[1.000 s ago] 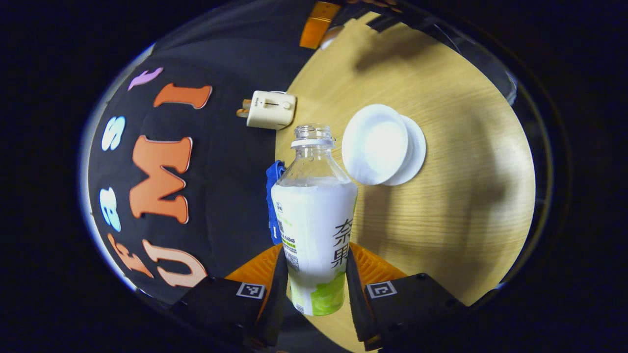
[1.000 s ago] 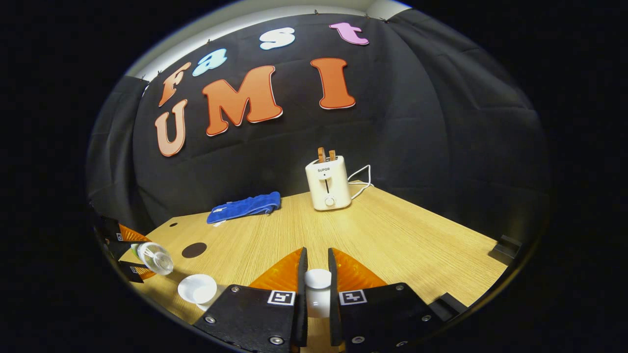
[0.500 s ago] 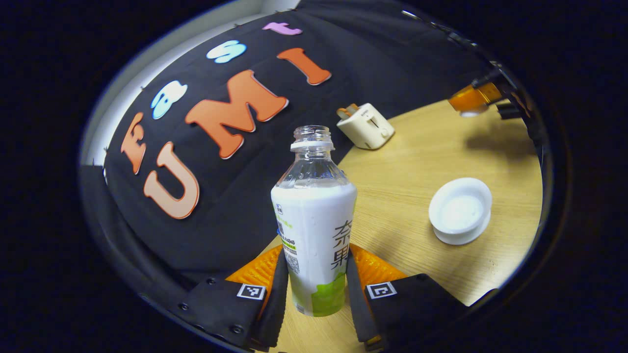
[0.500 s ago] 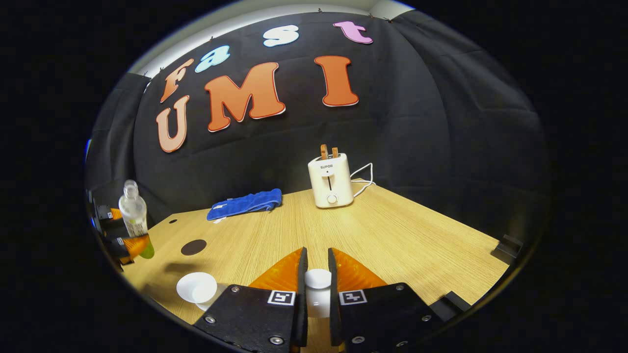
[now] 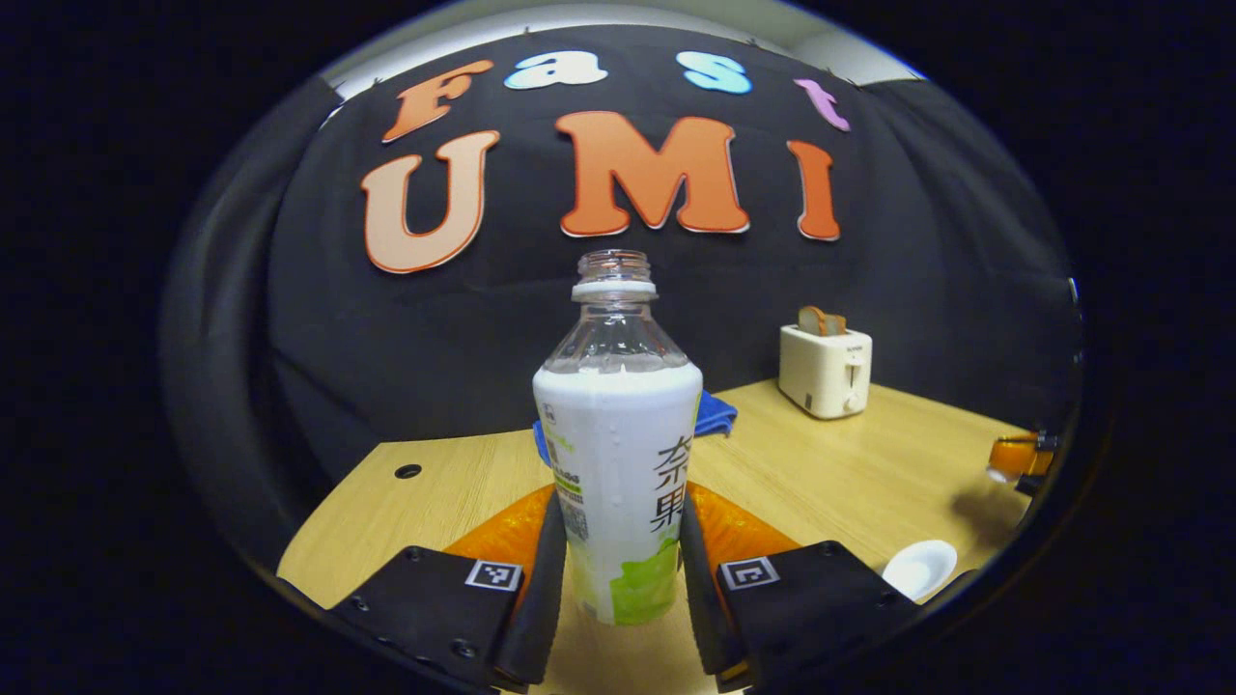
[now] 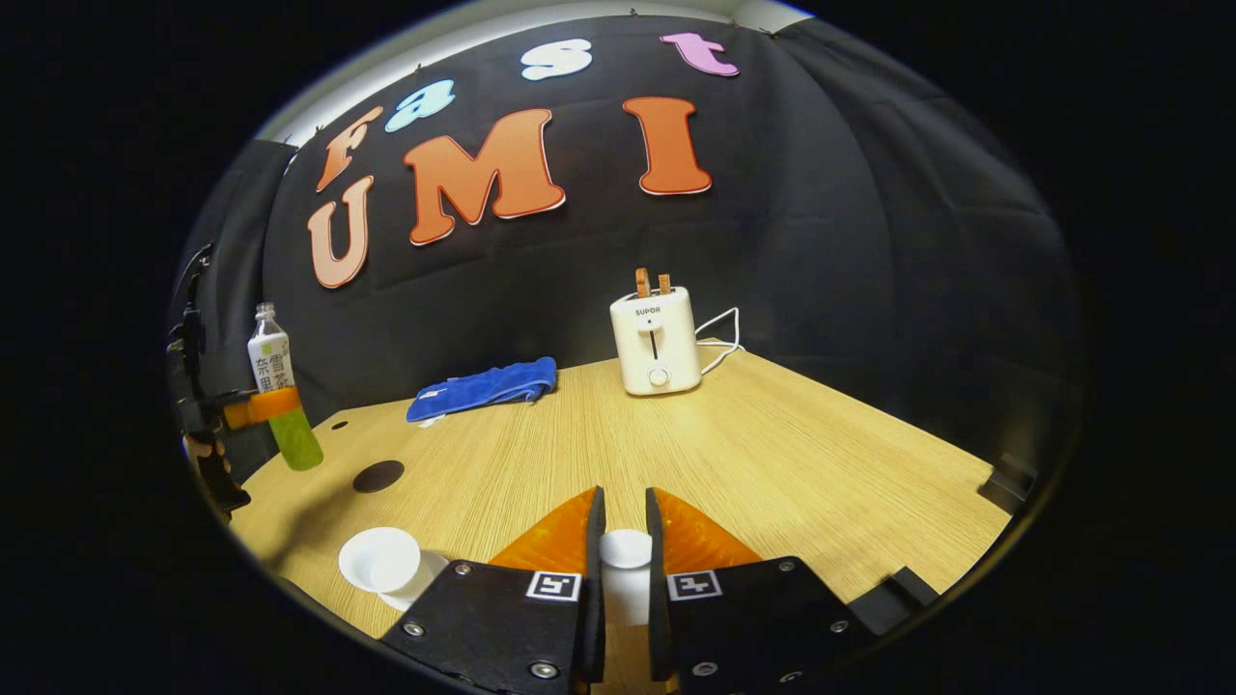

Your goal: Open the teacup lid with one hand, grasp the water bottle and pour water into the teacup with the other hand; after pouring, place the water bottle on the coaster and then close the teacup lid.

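Staged demo booth, not a real kitchen: black cloth wall [image 6: 869,290] draped behind a bare light-wood table [image 6: 772,454]. Household props sit on it beyond the fingers: white toaster [image 6: 656,341] with two bread slices and a trailing cord, folded blue towel [image 6: 483,388], round dark coaster [image 6: 378,476].

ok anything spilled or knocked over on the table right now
Nothing stands out. The water bottle is upright in the left gripper, held above the table. The teacup stands open with no puddle visible around it, its lid is in the right gripper, and the toaster is upright.
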The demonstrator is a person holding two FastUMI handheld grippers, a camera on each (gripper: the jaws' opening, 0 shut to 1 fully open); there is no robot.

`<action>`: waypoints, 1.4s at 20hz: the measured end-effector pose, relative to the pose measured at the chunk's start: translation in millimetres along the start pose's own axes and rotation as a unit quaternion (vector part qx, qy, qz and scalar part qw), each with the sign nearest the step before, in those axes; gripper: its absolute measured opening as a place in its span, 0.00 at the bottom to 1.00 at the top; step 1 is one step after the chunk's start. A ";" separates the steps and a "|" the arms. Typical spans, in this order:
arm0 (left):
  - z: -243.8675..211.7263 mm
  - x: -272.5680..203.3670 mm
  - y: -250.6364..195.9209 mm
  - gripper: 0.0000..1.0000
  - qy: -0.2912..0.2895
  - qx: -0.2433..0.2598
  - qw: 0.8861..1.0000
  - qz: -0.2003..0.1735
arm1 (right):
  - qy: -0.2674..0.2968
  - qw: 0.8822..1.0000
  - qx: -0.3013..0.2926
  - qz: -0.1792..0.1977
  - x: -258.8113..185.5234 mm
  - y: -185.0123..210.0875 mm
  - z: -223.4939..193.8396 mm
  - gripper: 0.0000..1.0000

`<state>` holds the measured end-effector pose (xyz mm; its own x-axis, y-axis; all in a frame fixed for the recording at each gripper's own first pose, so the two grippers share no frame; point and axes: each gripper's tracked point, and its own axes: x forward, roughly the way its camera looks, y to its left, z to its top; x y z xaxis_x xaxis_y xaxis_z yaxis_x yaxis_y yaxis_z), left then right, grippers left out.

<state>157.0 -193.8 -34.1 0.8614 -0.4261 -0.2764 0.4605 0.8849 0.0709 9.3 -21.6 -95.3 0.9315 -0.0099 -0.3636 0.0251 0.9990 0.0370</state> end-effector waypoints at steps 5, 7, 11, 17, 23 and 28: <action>0.3 42.7 15.8 0.60 -0.021 -0.075 0.997 0.001 | 0.013 1.000 0.002 -0.004 5.4 -4.0 -8.4 0.18; -8.2 53.3 14.1 0.60 -0.013 -0.082 0.997 -0.003 | 0.016 1.000 0.002 -0.005 7.1 -5.0 -10.5 0.18; -32.8 69.4 9.5 0.60 0.007 -0.086 0.996 0.000 | 0.019 1.000 0.004 -0.009 8.3 -9.5 -12.0 0.18; -55.0 77.8 -1.7 0.60 0.021 -0.061 0.998 -0.001 | 0.020 1.000 0.008 -0.013 8.0 -13.8 -11.8 0.18; -65.6 80.7 -4.2 0.63 0.026 -0.054 0.998 0.008 | 0.020 1.000 0.009 -0.010 7.8 -12.2 -12.0 0.18; -70.3 82.0 -5.0 0.64 0.032 -0.039 0.999 0.014 | 0.019 1.000 0.008 -0.011 7.7 -12.1 -10.9 0.18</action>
<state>210.2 -219.9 -124.5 0.8568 -0.3911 -0.3361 0.4171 0.9088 0.0058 12.2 -33.3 -108.7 0.9165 -0.0297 -0.3990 0.0514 0.9977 0.0439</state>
